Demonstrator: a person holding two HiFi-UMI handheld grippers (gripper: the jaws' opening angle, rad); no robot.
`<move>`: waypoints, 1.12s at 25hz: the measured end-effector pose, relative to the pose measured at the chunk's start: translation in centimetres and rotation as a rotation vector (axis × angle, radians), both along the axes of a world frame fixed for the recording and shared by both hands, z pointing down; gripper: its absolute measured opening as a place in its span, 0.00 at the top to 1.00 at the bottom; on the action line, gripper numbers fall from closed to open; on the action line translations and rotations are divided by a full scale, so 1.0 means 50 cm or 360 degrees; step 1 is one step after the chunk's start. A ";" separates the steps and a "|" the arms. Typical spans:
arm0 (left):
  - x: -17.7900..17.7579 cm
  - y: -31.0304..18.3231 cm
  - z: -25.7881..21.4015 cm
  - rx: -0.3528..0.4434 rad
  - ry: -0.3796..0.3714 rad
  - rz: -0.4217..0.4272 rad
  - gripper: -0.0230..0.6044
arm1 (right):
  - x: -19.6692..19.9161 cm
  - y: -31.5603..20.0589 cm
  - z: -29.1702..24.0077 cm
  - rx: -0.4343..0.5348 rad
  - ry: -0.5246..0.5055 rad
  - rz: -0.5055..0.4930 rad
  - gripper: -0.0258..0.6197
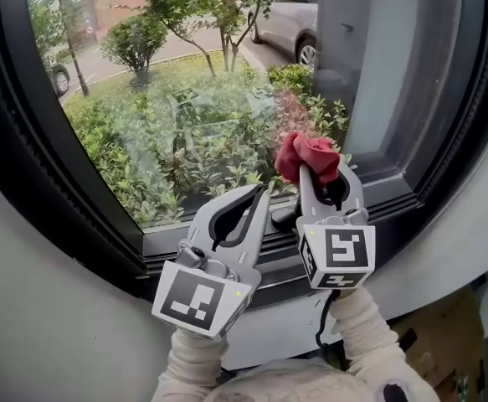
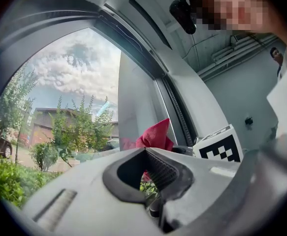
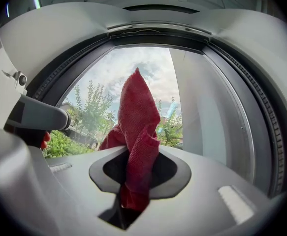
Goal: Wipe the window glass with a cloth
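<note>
Red cloth (image 1: pixel 309 152), 1 only, is pinched in the right tongs (image 1: pixel 326 179); left tongs (image 1: pixel 262 196) closed, empty, beside 1 window (image 1: pixel 185 99).

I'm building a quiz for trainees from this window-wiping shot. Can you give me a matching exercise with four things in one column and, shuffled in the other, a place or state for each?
Things:
1. red cloth
2. left gripper
3. right gripper
4. silver car

Places or states:
A. shut, holding nothing
B. outside, beyond the glass
C. bunched, pinched at its lower end
D. shut on the cloth

Pairs: 1-C, 2-A, 3-D, 4-B
</note>
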State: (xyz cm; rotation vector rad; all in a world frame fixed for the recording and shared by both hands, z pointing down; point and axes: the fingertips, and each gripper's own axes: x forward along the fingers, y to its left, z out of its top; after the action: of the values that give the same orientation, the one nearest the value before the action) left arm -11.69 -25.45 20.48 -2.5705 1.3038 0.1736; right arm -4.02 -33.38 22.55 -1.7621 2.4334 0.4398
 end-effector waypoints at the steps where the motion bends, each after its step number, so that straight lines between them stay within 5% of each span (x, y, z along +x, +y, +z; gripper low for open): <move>1: -0.005 0.002 0.000 0.0004 0.0001 0.0003 0.96 | -0.011 0.003 0.000 0.0002 0.0012 -0.0005 0.80; 12: -0.041 0.023 0.009 -0.0027 0.0009 -0.0044 0.96 | -0.071 0.016 0.006 -0.0005 0.0056 -0.0093 0.80; 19: -0.018 0.047 -0.004 -0.0017 0.0011 -0.0052 0.96 | -0.079 0.036 -0.002 -0.0058 0.0039 -0.0295 0.78; 28: 0.049 0.074 -0.004 -0.0005 0.0000 -0.0032 0.96 | 0.007 0.148 -0.020 0.0022 -0.0022 -0.0492 0.78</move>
State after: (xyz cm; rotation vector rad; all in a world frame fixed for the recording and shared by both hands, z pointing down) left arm -9.26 -21.73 20.29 -2.5591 1.3306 0.1680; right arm -3.65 -26.00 21.57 -1.3429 2.6224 0.4068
